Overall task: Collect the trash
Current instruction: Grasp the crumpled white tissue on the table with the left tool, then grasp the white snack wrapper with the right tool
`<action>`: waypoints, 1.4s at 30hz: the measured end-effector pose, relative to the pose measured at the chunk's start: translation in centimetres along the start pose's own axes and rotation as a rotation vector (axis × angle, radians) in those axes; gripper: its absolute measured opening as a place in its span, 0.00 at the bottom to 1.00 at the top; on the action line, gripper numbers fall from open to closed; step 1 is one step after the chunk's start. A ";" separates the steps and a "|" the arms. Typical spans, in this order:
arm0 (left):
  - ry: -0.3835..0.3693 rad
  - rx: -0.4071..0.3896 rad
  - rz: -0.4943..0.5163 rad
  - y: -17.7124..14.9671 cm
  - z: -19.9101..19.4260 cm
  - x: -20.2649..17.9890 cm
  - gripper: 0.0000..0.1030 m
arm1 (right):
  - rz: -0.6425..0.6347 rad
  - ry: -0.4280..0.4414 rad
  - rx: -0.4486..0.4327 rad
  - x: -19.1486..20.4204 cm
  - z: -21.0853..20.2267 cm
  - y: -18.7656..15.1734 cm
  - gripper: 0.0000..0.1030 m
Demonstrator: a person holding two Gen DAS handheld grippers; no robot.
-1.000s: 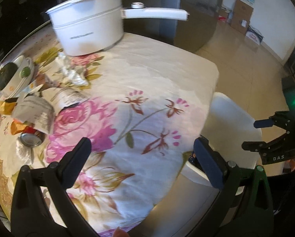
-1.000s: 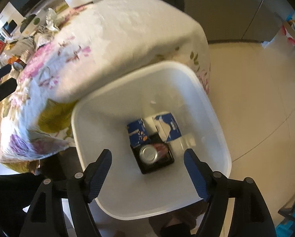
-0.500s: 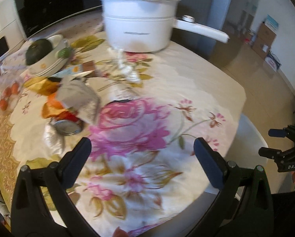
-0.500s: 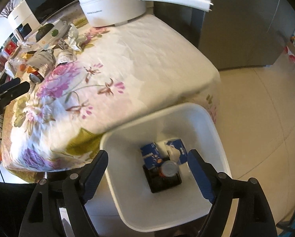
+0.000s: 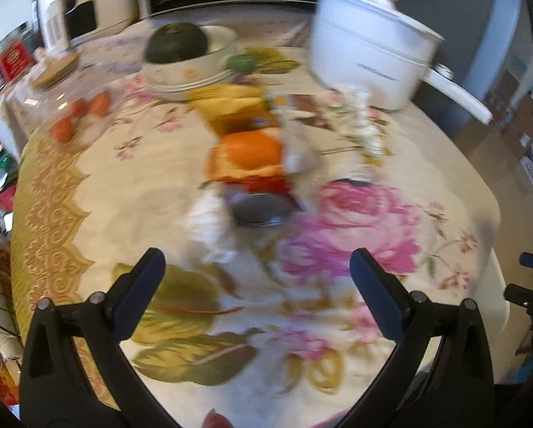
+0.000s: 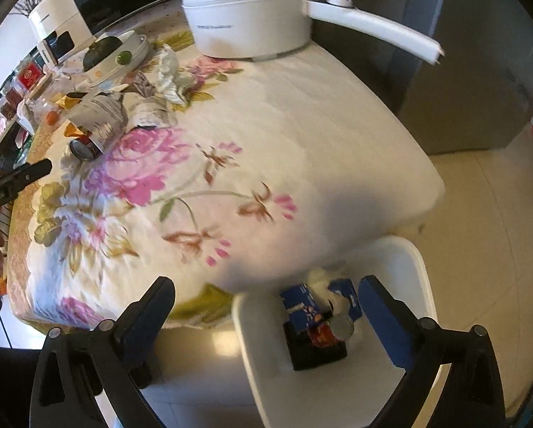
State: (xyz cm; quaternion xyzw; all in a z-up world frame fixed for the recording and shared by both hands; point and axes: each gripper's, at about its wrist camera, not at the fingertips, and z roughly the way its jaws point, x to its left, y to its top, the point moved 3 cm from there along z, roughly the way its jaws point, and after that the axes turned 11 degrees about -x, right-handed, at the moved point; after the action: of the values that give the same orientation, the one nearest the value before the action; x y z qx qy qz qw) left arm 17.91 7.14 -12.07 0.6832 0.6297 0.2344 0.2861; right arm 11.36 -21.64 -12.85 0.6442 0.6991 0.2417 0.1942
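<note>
The left gripper (image 5: 254, 274) hangs over a floral tablecloth (image 5: 373, 221) with its jaws spread wide and nothing between them. Just beyond its fingertips lies the heap of trash: a crumpled white tissue (image 5: 209, 224), a tipped red can (image 5: 262, 203) with its dark end facing the camera, and orange and yellow wrappers (image 5: 245, 149) behind it, all smeared by motion blur. Farther back a bowl (image 5: 195, 64) holds a dark green squash (image 5: 175, 42), and a white electric pot (image 5: 366, 50) stands at the table's far right. The right gripper (image 6: 266, 306) is over the table's near edge, its jaws opening and empty, the right finger above a white bin (image 6: 423, 274) that stands on the floor against the table. Inside the bin lie blue cartons (image 6: 302, 308), a can (image 6: 332, 330) and a black tray (image 6: 316, 355). From this view the remaining trash sits well apart, at the table's far left: crumpled printed paper (image 6: 100, 114), a second can (image 6: 82, 148) under it, and a clear crinkled wrapper (image 6: 168, 71) near the pot.
</note>
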 end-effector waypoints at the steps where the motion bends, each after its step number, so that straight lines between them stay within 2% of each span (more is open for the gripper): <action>1: 0.009 -0.001 -0.009 -0.1 0.2 0.7 1.00 | -0.004 0.006 -0.003 0.6 0.2 0.4 1.00; 4: 0.014 -0.020 -0.014 -0.3 0.8 2.3 1.00 | -0.013 0.022 -0.017 2.1 0.8 1.3 1.00; 8: 0.005 -0.046 0.049 -1.1 2.1 3.3 1.00 | -0.026 0.033 -0.011 3.6 2.1 2.3 1.00; 10: 0.011 -0.033 0.069 -1.5 3.0 3.6 1.00 | -0.031 0.034 -0.004 4.3 2.9 2.6 1.00; 15: -0.006 -0.020 0.036 -1.2 4.5 4.0 0.98 | -0.026 0.033 -0.012 5.6 4.2 3.6 1.00; 17: -0.011 -0.024 0.029 -0.9 5.0 3.7 0.94 | -0.014 0.036 -0.027 6.0 4.5 4.1 1.00; 20: -0.011 -0.018 0.019 -0.7 5.8 3.5 0.82 | 0.006 0.050 -0.044 6.5 4.9 4.8 1.00; 22: -0.023 -0.006 -0.013 -0.8 6.5 3.8 0.67 | 0.020 0.066 -0.055 6.8 5.1 5.2 1.00; 26: -0.047 -0.005 -0.063 -0.9 7.1 4.4 0.56 | 0.048 0.101 -0.088 7.6 5.4 6.0 1.00; 28: -0.063 -0.003 -0.066 -0.8 7.0 4.5 0.42 | 0.057 0.123 -0.113 8.1 5.5 6.5 1.00; 32: -0.089 0.015 -0.133 -0.7 6.8 5.5 0.39 | 0.069 0.168 -0.135 9.5 6.0 6.9 0.98; 38: -0.101 0.031 -0.188 -1.0 5.8 7.1 0.35 | 0.000 0.232 -0.149 13.6 7.5 7.3 0.97; 42: -0.071 0.068 -0.193 -1.1 5.1 7.9 0.34 | -0.071 0.268 -0.192 15.8 8.3 8.4 0.97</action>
State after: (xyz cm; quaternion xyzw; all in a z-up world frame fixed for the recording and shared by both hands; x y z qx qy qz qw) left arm 21.32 14.60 -16.84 0.6365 0.6897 0.1599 0.3059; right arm 21.47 -4.72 -13.95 0.5596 0.7148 0.3842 0.1684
